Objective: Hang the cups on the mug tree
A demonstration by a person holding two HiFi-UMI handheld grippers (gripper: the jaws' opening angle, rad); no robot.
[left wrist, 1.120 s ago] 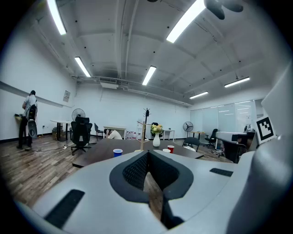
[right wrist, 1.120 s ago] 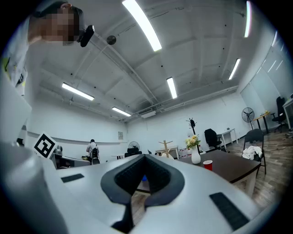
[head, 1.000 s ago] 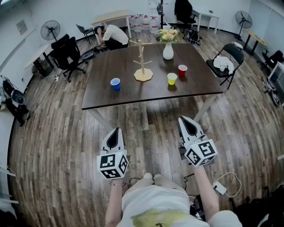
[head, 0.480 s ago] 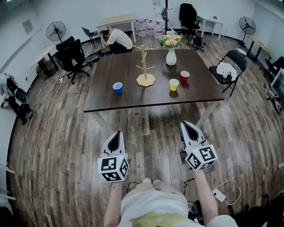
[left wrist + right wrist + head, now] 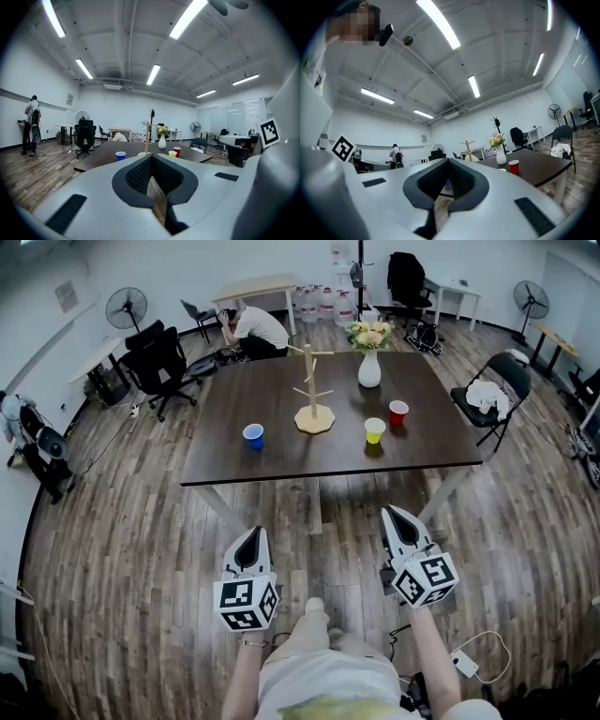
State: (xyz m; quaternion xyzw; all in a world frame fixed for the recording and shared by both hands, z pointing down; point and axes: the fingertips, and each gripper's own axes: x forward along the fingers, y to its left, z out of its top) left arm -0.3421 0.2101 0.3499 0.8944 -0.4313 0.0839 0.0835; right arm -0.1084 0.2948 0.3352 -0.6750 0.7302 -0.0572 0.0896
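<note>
A wooden mug tree (image 5: 314, 390) stands bare near the middle of the dark table (image 5: 281, 460). A blue cup (image 5: 253, 435) sits to its left; a yellow cup (image 5: 375, 430) and a red cup (image 5: 398, 412) sit to its right. Over the wood floor, short of the table's near edge, my left gripper (image 5: 249, 538) and right gripper (image 5: 394, 515) are both shut and empty. The left gripper view looks past the closed left gripper (image 5: 151, 157) at the blue cup (image 5: 120, 155) and the tree (image 5: 148, 138). The right gripper (image 5: 446, 161) points towards the red cup (image 5: 513, 166).
A white vase of flowers (image 5: 369, 371) stands behind the tree. A folding chair with cloth (image 5: 489, 395) is at the table's right, and a black office chair (image 5: 164, 357) at its left. A person (image 5: 258, 326) crouches behind the table. A cable and adapter (image 5: 464, 638) lie on the floor.
The table and cups sit lower and slightly larger in the head view, so the person has come nearer. Both grippers remain shut and empty.
</note>
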